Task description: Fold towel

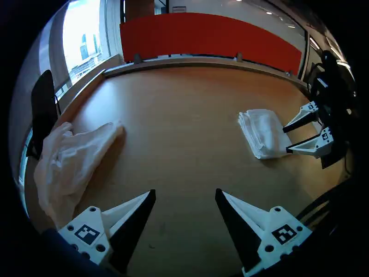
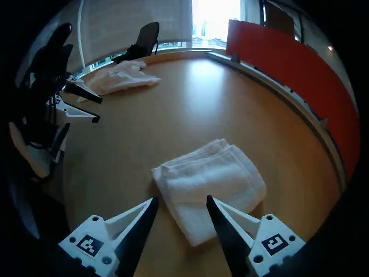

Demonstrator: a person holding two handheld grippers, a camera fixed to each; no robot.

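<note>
Now | left gripper point(image 1: 184, 191): fingers wide apart, holding nothing, above bare table point(image 1: 184, 120) | right gripper point(image 2: 181, 198): fingers parted, holding nothing, tips just beside folded towel point(image 2: 210, 182) on table's right side | crumpled cloth point(image 1: 69, 161): left side, well apart from towel

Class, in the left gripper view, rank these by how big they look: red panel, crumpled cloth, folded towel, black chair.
1. red panel
2. crumpled cloth, though nearness to the camera enlarges it
3. folded towel and black chair: they look too alike to rank
</note>
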